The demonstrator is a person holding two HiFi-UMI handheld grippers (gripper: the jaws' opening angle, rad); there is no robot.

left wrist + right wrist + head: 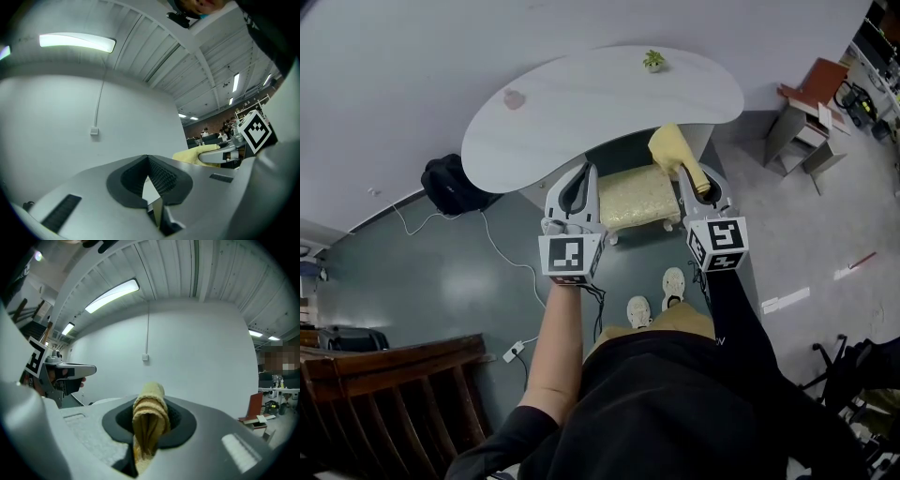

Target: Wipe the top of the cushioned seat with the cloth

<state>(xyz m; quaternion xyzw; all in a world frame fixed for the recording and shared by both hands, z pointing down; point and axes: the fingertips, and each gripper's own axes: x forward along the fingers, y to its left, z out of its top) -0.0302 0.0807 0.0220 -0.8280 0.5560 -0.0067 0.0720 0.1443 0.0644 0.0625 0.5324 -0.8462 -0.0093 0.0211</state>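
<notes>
Where right gripper (687, 180) pinches, cloth (667, 146) juts lengthwise — forward.

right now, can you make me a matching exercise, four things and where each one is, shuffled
1 cloth
2 cushioned seat
3 plant
4 black bag

a on the white table
b on the floor by the table's left end
c clamped in the right hand-held gripper
d on the floor, partly under the table

Pairs: 1-c, 2-d, 3-a, 4-b

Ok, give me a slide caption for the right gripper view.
Right gripper clamped on a folded yellow cloth, facing a white wall.
</notes>
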